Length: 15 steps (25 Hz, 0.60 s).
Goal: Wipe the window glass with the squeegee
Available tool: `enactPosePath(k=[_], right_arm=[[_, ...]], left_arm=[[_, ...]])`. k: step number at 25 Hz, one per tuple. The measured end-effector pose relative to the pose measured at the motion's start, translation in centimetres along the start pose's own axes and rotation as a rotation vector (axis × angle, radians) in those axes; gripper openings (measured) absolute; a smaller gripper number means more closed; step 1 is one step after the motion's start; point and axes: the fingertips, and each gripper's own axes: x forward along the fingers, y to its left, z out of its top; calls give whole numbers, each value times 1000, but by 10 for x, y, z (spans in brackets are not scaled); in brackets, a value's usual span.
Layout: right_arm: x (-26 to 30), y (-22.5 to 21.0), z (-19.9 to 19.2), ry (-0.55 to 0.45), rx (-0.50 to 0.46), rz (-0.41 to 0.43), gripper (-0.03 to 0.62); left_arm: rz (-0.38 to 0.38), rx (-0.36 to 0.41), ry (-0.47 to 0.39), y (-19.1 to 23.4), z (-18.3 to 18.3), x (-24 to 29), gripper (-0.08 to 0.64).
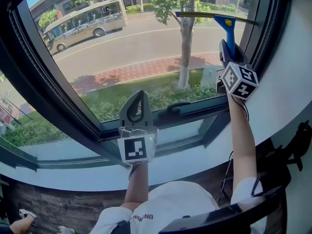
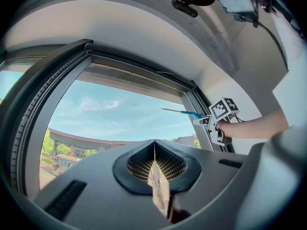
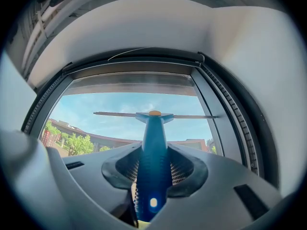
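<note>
**Head view.**
- Large pane of window glass (image 1: 146, 48) in a dark metal window frame (image 1: 58, 116), above a white curved sill (image 1: 195, 160).
- Left gripper (image 1: 142, 96), grey, low at centre in front of the lower frame, pointing up. Its black-and-white marker cube faces the camera.
- Right gripper (image 1: 227, 45), raised at the upper right. It pinches the handle of a blue plastic squeegee (image 1: 226, 23), whose thin dark blade lies level across the top right of the pane.
- Outside are a beige bus (image 1: 83, 23) on the road, a slim tree (image 1: 185, 48), red brick paving and a hedge.
- Writing: the lettering on the bus side is too small to read. The dark print on the person's white shirt (image 1: 165, 204) is cut off and upside down, with roughly "UNN" legible.

**Left gripper view.**
- The jaws are pressed together along a thin seam, with nothing between them.
- This view alone shows the right gripper from the side, with the squeegee jutting left from it against blue sky, and a bare forearm (image 2: 254, 126) behind it.

**Right gripper view.**
- The jaws are clamped on the ribbed blue handle, which runs straight up to the crossbar blade near the top of the glass.
- This view alone shows a small orange cap (image 3: 154, 112) at the head of the handle.
- No view settles whether the blade touches the glass.
</note>
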Motion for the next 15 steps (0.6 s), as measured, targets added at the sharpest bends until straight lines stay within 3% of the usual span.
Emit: enactPosePath(k=[15], right_arm=[[-15,0,-33,32,-8,4,137]], left_arm=[[-2,-13,-5,4,-4,6,5]])
